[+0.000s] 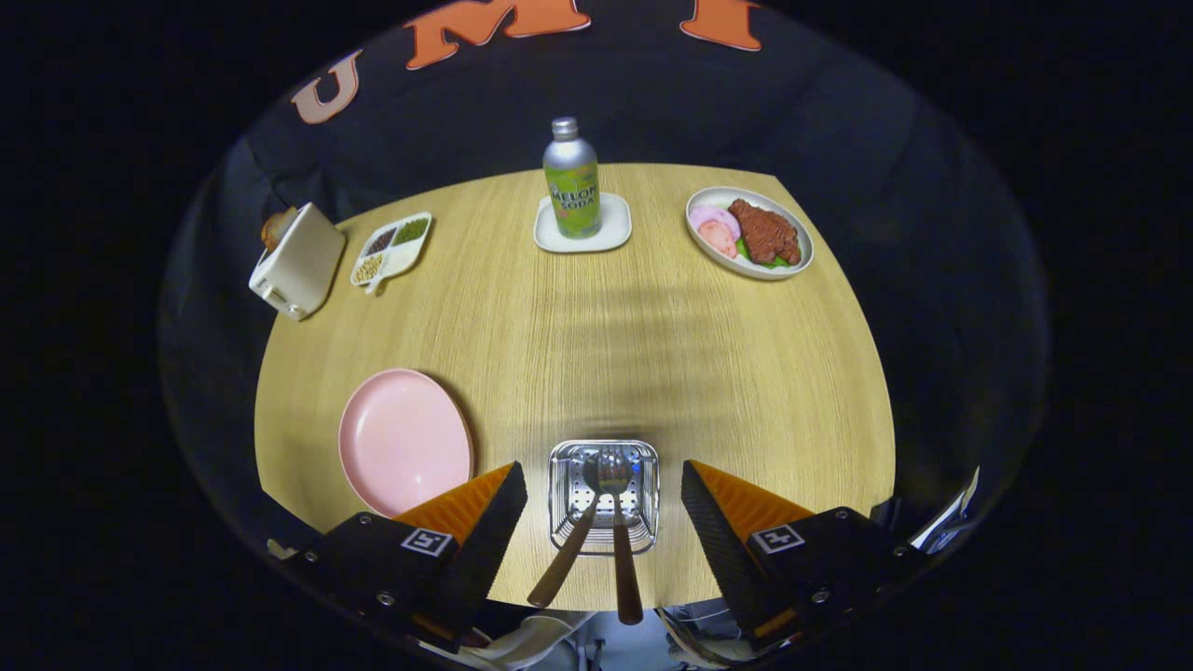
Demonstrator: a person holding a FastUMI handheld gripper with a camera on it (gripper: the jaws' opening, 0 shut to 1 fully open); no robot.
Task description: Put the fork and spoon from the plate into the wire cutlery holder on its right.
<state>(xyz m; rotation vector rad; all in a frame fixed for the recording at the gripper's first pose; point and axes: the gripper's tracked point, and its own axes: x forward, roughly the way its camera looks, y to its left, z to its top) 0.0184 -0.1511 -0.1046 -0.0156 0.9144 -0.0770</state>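
Gripper (604, 522) wide open, nothing between the fingers; it hangs above the near table edge, fingers flanking the holder (604, 494).

Fork (570, 545) and spoon (620, 531) both sit in the holder, lower centre of the frame, heads down in the basket, handles leaning out toward the camera past the table edge. Pink plate (403, 438), lower left, is bare. Judged: task looks done or nearly so.

Risks from here:
- Handles lean long toward the camera; a finger catching one on the way out could lever the cutlery out or tip the holder.
- Holder stands close to the near edge; a nudge that way could send it off the table (596, 326).
- Fork leans further left than the spoon, so the left finger is the likelier to catch.

Surface: light wood-grain table, matte, gripper shadow mid-frame. Upper frame: soda bottle (570, 177) on a white coaster (582, 233), food plate (748, 233) upper right, divided dish (391, 247) and toaster (296, 261) upper left. Black cloth behind.
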